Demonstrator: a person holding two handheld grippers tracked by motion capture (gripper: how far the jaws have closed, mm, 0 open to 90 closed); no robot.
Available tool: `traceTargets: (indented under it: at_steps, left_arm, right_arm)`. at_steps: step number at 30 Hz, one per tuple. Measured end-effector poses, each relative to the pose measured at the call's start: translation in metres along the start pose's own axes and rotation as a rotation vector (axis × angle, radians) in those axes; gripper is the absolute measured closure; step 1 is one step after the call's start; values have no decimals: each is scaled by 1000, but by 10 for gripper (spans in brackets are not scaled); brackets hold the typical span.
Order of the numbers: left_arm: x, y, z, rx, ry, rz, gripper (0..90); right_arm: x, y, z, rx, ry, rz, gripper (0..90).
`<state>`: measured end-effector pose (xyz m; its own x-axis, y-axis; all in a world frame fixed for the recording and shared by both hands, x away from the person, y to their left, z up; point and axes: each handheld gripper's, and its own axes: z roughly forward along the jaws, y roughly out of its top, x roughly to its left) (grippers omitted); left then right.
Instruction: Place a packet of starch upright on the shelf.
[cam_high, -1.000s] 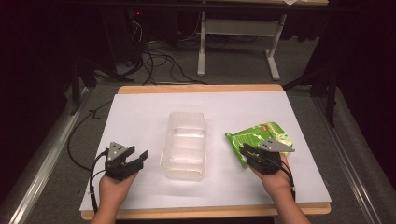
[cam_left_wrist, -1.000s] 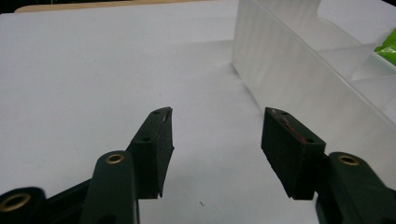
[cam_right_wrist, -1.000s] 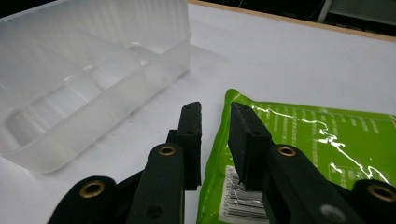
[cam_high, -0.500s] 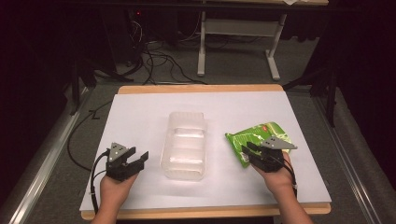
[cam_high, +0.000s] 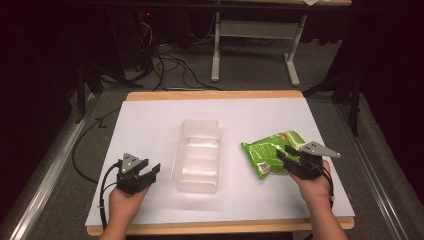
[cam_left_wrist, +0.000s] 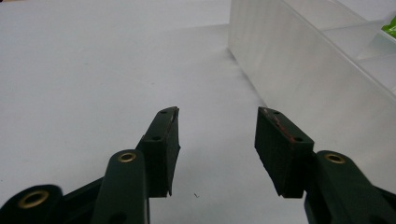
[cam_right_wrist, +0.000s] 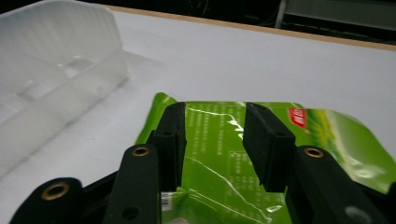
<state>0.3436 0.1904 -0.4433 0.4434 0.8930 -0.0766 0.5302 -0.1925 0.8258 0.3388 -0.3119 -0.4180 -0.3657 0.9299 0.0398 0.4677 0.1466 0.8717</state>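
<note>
Flat on the right half of the desk, short of the right edge: the green bag, printed face up, well apart from the clear tub at the middle.

Over the bag's near end: the right gripper, jaws apart and just now widening, pads above the foil rather than pressing on it, nothing pinched.

Near the front left corner: the left gripper, jaws also apart though just now narrowing a little, nothing between them, bare desk beneath, tub wall just beside.

Probably a pick-up of the bag in the making. To do it well:
- Open wide enough to straddle a fold or the sealed edge, not the slick flat face.
- Come in low and level along the desk, one pad under the lip if possible.
- Close gently; crinkly, air-filled, likely to slide or pop out sideways.
- Lift straight up before heading for the tub.
- Keep the left gripper by the tub's wall, ready to steady so light a thing.
</note>
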Motion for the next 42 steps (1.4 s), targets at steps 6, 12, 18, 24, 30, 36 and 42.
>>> traceTargets:
  at_steps: [6,12,18,24,30,36,42]
  left_arm:
    - [0,0,0,-4,1,-1,480]
    - [-1,0,0,-7,-3,2,473]
    - [-2,0,1,2,-7,11,472]
    - [-3,-1,2,7,-9,19,471]
    - [-4,-1,4,16,-12,26,470]
    - [-5,-1,5,26,-15,33,468]
    - [-5,-1,6,32,-18,35,467]
  right_arm:
    - [-26,-6,-3,17,-66,61,501]
    - [-52,-13,-8,25,-123,140,429]
    - [-73,-25,-3,75,-158,204,320]
    - [-92,-40,11,139,-133,318,247]
    - [-102,-45,15,126,-77,407,213]
    - [-102,-49,24,173,-9,442,201]
    - [-101,-49,24,164,73,471,276]
